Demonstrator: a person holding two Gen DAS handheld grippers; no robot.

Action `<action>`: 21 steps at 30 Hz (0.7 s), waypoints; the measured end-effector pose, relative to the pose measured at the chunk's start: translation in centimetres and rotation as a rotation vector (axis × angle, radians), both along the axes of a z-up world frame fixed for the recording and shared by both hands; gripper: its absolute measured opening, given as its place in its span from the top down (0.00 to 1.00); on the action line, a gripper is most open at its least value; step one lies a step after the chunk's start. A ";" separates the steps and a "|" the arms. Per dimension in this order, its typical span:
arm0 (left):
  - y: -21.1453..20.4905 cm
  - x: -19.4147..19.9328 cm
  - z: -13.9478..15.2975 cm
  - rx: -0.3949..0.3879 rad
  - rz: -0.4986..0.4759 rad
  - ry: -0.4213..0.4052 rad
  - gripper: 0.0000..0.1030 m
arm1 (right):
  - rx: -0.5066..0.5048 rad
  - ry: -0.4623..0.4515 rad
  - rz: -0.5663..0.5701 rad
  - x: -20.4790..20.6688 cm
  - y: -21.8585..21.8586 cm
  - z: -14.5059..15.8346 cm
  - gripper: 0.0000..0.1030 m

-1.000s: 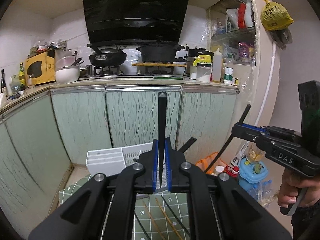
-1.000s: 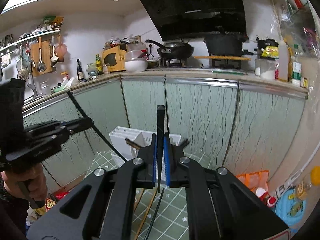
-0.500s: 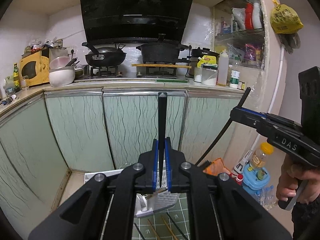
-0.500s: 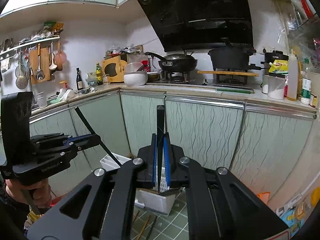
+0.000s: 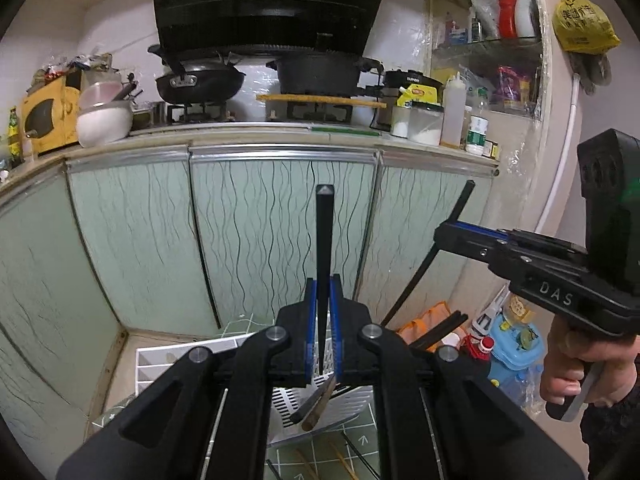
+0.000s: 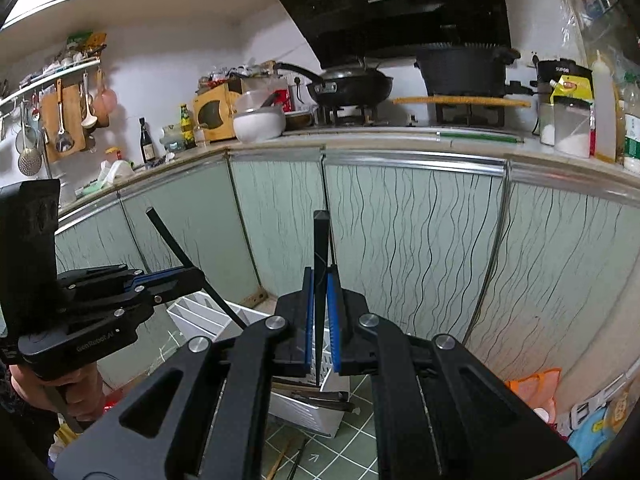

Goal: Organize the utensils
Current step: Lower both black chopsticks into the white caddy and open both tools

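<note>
The left gripper (image 5: 323, 316) has its blue-lined jaws pressed onto a black chopstick (image 5: 323, 248), which stands nearly upright between the pads, its square butt end rising well above them against the pale green cabinet doors (image 5: 280, 232). The right gripper (image 6: 320, 312) is clamped the same way on a second black chopstick (image 6: 321, 256), also upright, its lower tip showing just under the pads.

Seen from the left wrist camera, the right gripper comes in from the right edge with its chopstick slanting up and to the right, and a hand (image 5: 576, 364) grips its handle. From the right wrist camera, the left gripper comes in from the left edge with its chopstick slanting up and to the left.

Below and beyond both pairs of jaws stands a white utensil holder (image 6: 308, 412) with slotted walls and dividers on a green tiled surface (image 6: 344, 456). Several dark and brown chopsticks (image 5: 316, 400) lie in it, their ends sticking out over its near rim. More loose chopsticks (image 5: 344, 460) lie flat on the green surface in front of the holder, close under the grippers' bodies.

Behind, a wok (image 5: 200, 80) and a black pot (image 5: 320, 72) sit on the stove on the counter.
</note>
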State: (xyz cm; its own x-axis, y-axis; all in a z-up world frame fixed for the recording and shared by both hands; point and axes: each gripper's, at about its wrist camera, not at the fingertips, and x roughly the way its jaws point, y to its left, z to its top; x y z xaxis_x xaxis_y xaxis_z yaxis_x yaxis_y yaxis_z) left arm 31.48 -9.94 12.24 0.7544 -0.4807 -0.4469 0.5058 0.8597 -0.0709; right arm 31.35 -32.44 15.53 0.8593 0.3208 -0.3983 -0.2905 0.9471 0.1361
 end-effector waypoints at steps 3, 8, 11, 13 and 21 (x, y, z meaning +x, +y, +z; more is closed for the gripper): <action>0.0 0.5 -0.7 -0.004 -0.001 0.018 0.93 | -0.005 0.009 0.003 0.3 0.1 -0.7 0.94; 0.1 1.2 -1.7 -0.022 -0.011 0.056 0.93 | -0.016 0.022 0.013 0.5 0.5 -1.5 0.94; 0.2 1.6 -2.3 -0.025 -0.013 0.071 0.93 | -0.024 0.025 0.017 0.4 0.6 -2.0 0.94; 0.2 1.8 -2.7 -0.018 -0.022 0.074 0.93 | -0.029 0.034 0.028 0.5 0.6 -2.4 0.94; 0.4 1.5 -3.2 0.013 -0.049 0.052 0.63 | -0.073 0.051 0.041 0.3 0.4 -3.2 0.68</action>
